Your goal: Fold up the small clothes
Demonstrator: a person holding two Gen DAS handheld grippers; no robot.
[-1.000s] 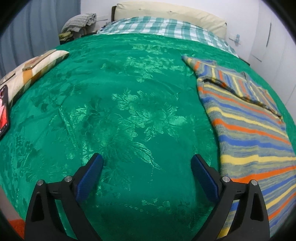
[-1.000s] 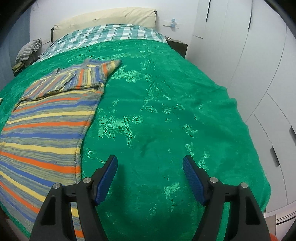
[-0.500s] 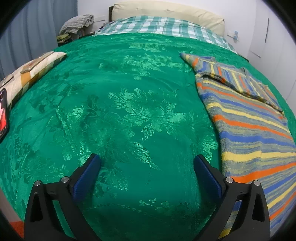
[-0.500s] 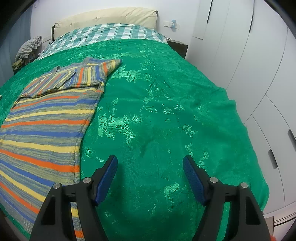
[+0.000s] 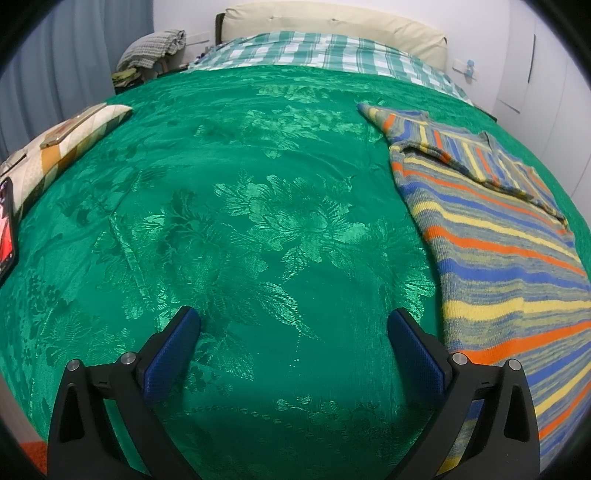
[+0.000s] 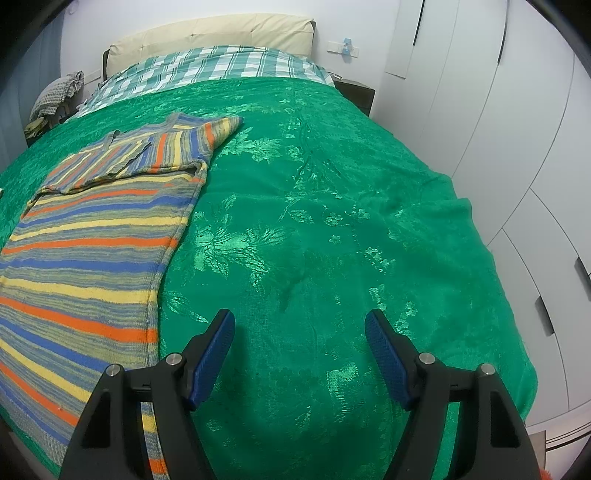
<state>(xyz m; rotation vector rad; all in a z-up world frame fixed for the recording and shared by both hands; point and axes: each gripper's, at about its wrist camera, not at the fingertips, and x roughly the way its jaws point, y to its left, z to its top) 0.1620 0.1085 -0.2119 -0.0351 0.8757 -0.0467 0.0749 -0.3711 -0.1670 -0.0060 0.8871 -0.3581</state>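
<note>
A striped knit sweater [image 5: 495, 236] in blue, yellow, orange and grey lies flat on the green bedspread [image 5: 258, 221], its sleeves folded across the chest near the top. It also shows in the right wrist view [image 6: 85, 251]. My left gripper [image 5: 293, 321] is open and empty above bare bedspread, left of the sweater's edge. My right gripper [image 6: 299, 323] is open and empty above the bedspread [image 6: 332, 221], right of the sweater's other edge.
A checked pillow area [image 5: 317, 55] and cream headboard [image 5: 332, 18] lie at the far end. A patterned cushion [image 5: 62, 144] and a phone [image 5: 7, 229] lie at the left edge. White wardrobe doors [image 6: 517, 129] stand to the right. A nightstand [image 6: 356, 92] stands beside the bed.
Both grippers have drawn back and up slightly from the bed; the view has shifted a little. Both stay open and the sweater has not moved.
</note>
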